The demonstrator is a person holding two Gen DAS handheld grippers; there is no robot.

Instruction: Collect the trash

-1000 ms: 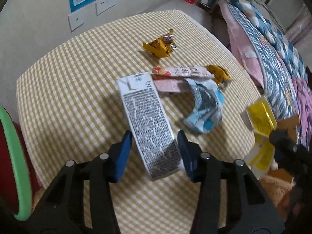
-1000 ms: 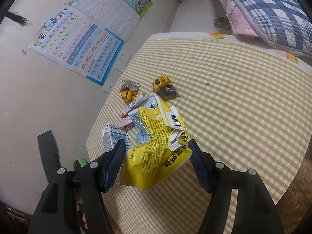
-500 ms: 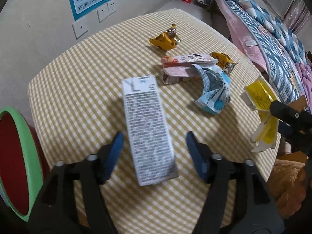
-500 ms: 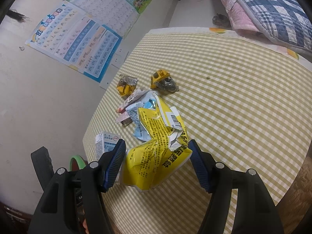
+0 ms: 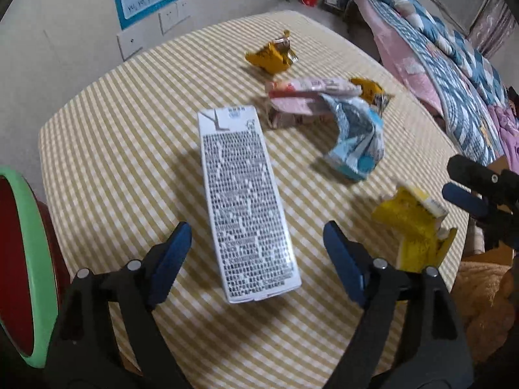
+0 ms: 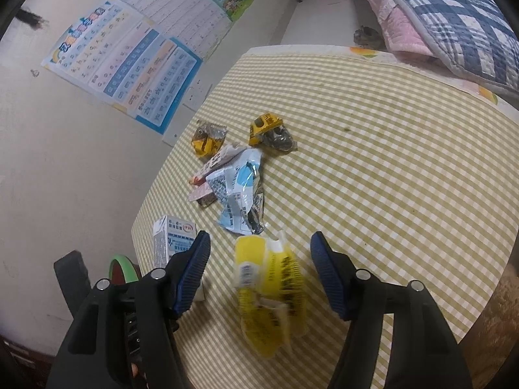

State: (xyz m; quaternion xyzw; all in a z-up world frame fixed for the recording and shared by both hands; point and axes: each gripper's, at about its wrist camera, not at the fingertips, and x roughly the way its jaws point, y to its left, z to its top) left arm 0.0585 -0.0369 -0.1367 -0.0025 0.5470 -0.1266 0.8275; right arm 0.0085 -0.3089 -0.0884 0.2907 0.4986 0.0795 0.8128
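- You have 1 checked table [image 5: 129, 136] with 1 white carton [image 5: 243, 201] lying flat between your left claw's [image 5: 256, 253] opening blue pads, untouched.
- Your right claw [image 6: 259, 269] is closing, its pads clear of 1 yellow bag [image 6: 269, 295].
- Only your right view shows the 2 wall posters [image 6: 136, 61] whole.

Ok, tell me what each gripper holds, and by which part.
Nothing is held. The left gripper is opening, its fingers clear of the carton between them; the right gripper is closing on the blurred yellow bag, not yet touching it.
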